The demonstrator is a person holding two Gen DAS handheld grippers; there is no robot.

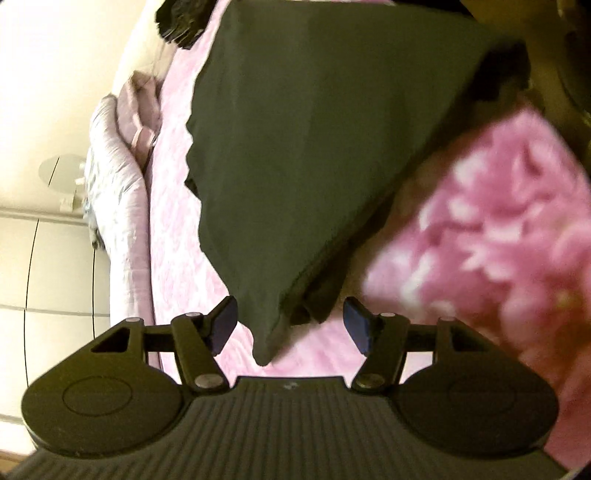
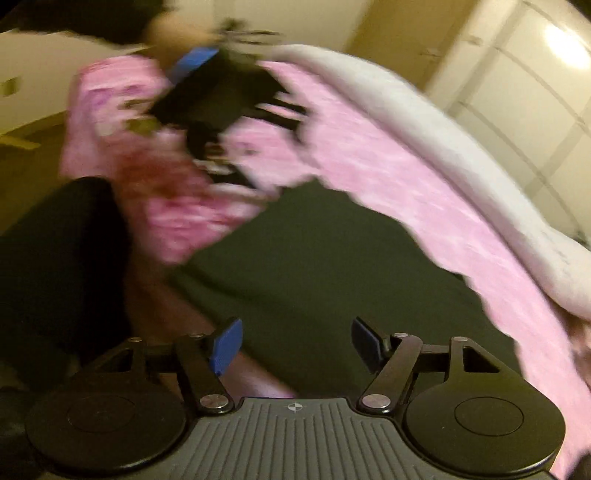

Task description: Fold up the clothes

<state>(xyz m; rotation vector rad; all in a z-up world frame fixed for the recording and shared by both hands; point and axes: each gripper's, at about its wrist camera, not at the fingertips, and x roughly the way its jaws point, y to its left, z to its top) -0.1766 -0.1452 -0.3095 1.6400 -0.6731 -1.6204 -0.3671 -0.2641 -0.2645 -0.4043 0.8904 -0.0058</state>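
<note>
A dark green garment [image 1: 314,147] lies flat on the pink bedsheet [image 1: 173,206], folded into a tapering shape. Its near corner reaches down between the fingers of my left gripper [image 1: 290,321], which stands open; the blue pads [image 1: 223,325] do not touch the cloth. In the blurred right wrist view the same garment [image 2: 332,266] spreads under my right gripper [image 2: 295,341], which is open with nothing gripped. One blue pad [image 2: 192,61] of the left gripper shows blurred at the top of that view.
A person's pink patterned sleeve [image 1: 498,221] [image 2: 166,206] reaches over the bed, with a dark trouser leg [image 2: 55,258] beside it. A pale quilt [image 1: 118,184] [image 2: 443,147] is bunched along the far side. A black item [image 1: 181,22] lies beyond the garment. Cream cupboard doors [image 2: 517,92] stand behind.
</note>
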